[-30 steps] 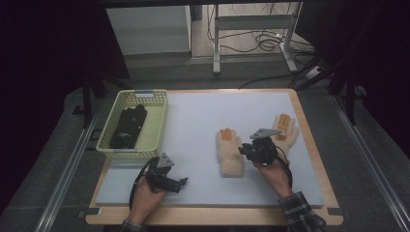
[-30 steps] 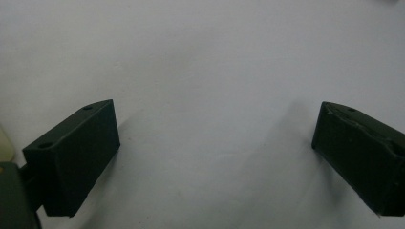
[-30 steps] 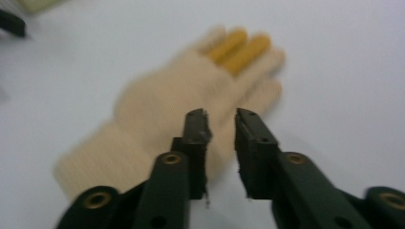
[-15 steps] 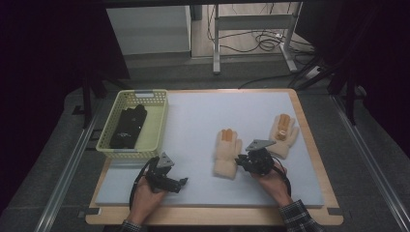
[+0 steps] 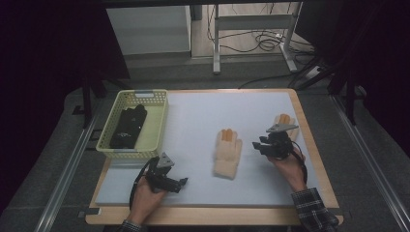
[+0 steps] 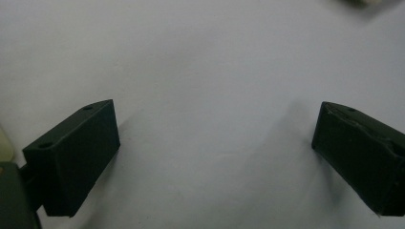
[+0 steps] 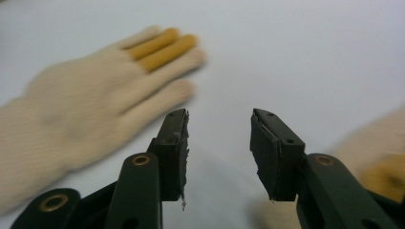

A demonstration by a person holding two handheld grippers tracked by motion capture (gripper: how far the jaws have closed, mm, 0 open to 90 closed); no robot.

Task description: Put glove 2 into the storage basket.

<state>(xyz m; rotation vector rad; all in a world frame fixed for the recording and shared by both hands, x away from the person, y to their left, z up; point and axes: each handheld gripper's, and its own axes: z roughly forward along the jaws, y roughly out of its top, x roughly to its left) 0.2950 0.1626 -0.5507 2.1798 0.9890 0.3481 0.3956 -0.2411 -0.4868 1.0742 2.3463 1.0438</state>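
The cream knit glove [image 5: 228, 153] with orange-tipped fingers is lying flat on the pale tabletop [image 5: 203, 121], near its middle, fingers pointing away from the person. The right tool [image 5: 258, 146] is hovering just beside the glove's right edge, not touching it; its jaws have just been opening and are standing partly apart with nothing between them, bare tabletop showing through the gap in the right gripper view. In that view the glove [image 7: 90, 102] is lying off to the left of the jaws, and a second cream glove [image 7: 377, 157] is showing blurred at the right edge. In the high view that second glove [image 5: 284, 119] is sitting partly behind the right tool, near the tabletop's right side.

The left tool [image 5: 180, 182] is resting low near the front left of the tabletop, its jaws spread wide and empty over bare surface, well apart from both gloves. Beyond it, a yellow-green basket [image 5: 153, 126] is holding dark items [image 5: 128, 126] at the tabletop's left edge.
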